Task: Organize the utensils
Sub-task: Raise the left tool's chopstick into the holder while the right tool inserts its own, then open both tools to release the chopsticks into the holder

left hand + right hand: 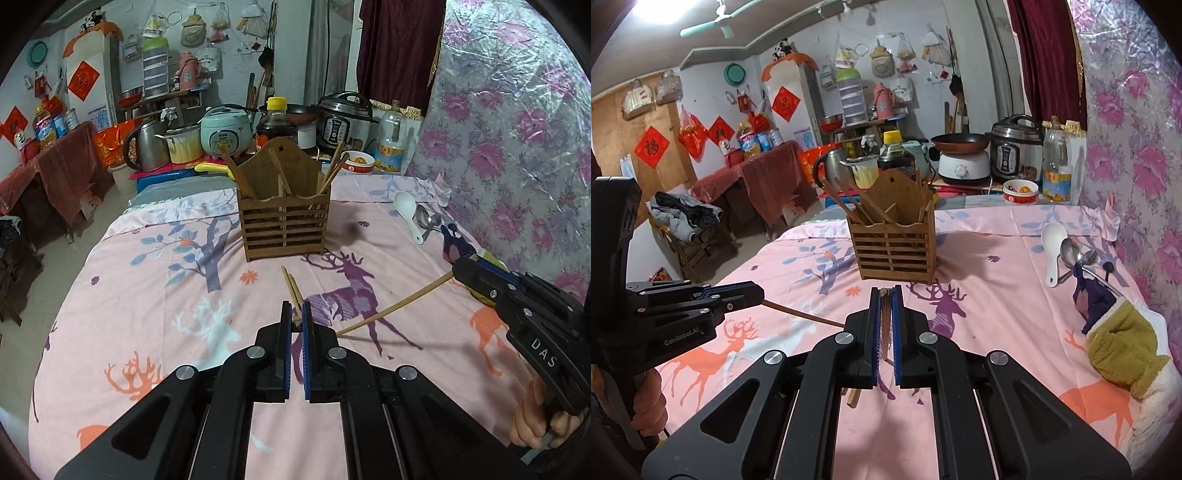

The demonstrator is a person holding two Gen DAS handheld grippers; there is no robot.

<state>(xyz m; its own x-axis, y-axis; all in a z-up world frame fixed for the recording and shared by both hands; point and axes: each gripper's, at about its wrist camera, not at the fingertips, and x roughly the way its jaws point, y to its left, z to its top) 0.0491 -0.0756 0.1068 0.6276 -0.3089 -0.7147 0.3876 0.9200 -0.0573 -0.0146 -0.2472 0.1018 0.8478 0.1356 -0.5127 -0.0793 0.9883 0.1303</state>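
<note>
A slatted wooden utensil holder [284, 221] [894, 251] stands mid-table on the pink deer-print cloth [147, 295], with several chopsticks in it. My left gripper [296, 308] is shut on a pair of wooden chopsticks [290, 286] that point toward the holder. In the right wrist view the left gripper [761, 293] shows at the left with its chopstick [805, 314] jutting right. My right gripper [885, 291] is shut on chopsticks [885, 314] seen end-on. It appears as the right gripper [456, 269] with a long chopstick [391, 308] slanting down-left. A white spoon [406, 206] [1052, 240] and metal spoons [428, 221] [1071, 253] lie at the far right.
An olive and purple cloth [1119, 343] lies at the right table edge beside the floral plastic-covered wall [517, 129]. Behind the table stand a rice cooker [225, 133], a pressure cooker [343, 118], a kettle [146, 144], bottles and a small bowl [1021, 190]. The table drops off at the left.
</note>
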